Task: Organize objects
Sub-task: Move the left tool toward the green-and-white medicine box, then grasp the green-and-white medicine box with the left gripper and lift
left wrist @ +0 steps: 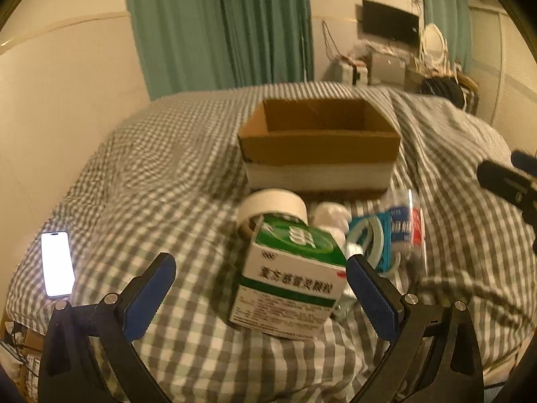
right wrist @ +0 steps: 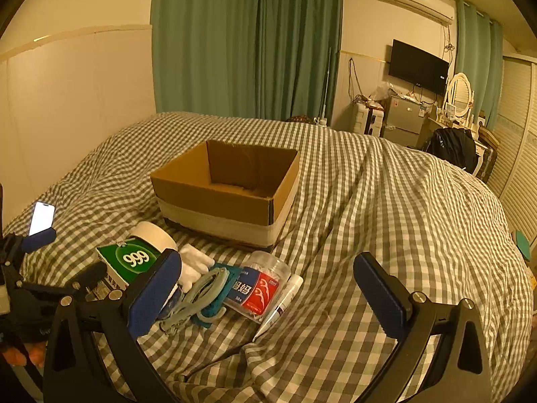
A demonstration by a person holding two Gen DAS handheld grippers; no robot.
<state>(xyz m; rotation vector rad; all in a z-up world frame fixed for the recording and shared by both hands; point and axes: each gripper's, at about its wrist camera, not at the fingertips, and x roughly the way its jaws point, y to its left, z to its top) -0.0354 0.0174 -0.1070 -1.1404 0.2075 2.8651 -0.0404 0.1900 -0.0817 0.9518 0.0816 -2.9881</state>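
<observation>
An open cardboard box (left wrist: 319,144) (right wrist: 228,188) sits on the checked bedspread, empty inside as far as I see. In front of it lies a pile: a green-and-white medicine box (left wrist: 292,278) (right wrist: 129,263), a tape roll (left wrist: 273,206) (right wrist: 152,233), white cloth (left wrist: 330,218) (right wrist: 194,265), a teal ring-shaped item (left wrist: 369,240) (right wrist: 204,294), a floss-pick jar (left wrist: 407,225) (right wrist: 260,288) and a small tube (right wrist: 283,302). My left gripper (left wrist: 260,294) is open, its fingers either side of the medicine box, not touching. My right gripper (right wrist: 266,297) is open and empty above the pile.
A lit phone (left wrist: 57,263) (right wrist: 42,218) lies at the bed's left edge. The right gripper shows in the left wrist view (left wrist: 506,184) at the right. Green curtains (right wrist: 248,43), a TV (right wrist: 418,67), a small fridge and a dressing table stand beyond the bed.
</observation>
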